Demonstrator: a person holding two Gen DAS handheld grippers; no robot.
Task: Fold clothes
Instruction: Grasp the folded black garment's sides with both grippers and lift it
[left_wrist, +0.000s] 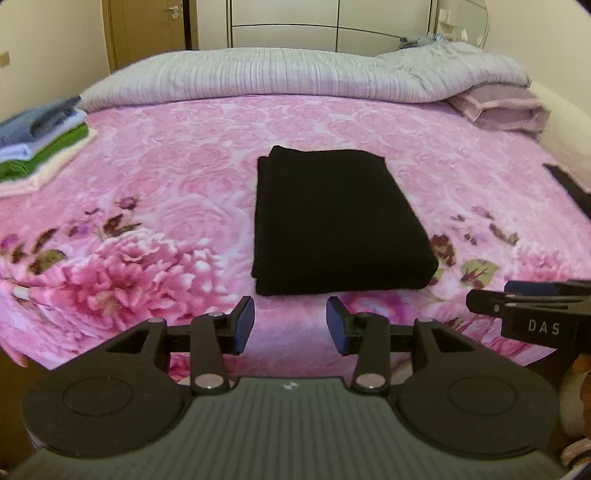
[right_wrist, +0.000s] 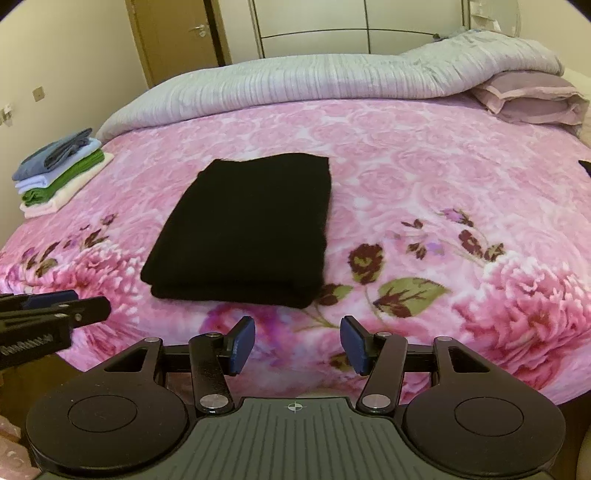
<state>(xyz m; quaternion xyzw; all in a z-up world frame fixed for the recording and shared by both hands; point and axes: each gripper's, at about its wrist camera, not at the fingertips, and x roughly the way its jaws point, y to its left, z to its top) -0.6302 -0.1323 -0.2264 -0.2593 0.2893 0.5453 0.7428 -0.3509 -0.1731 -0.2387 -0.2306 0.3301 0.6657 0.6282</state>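
Here a pink blanket (right_wrist: 424, 155) fills most of both frames, with a grey quilt (right_wrist: 332, 77) bunched across the top and a folded black garment (right_wrist: 243, 229) lying flat at centre. At the left edge of the frame sits a small stack (right_wrist: 59, 170) of folded clothes, well apart from the garment. Low in each view, the left gripper (left_wrist: 291, 325) and right gripper (right_wrist: 297, 345) hover near the garment's front edge, jaws wide and holding nothing.
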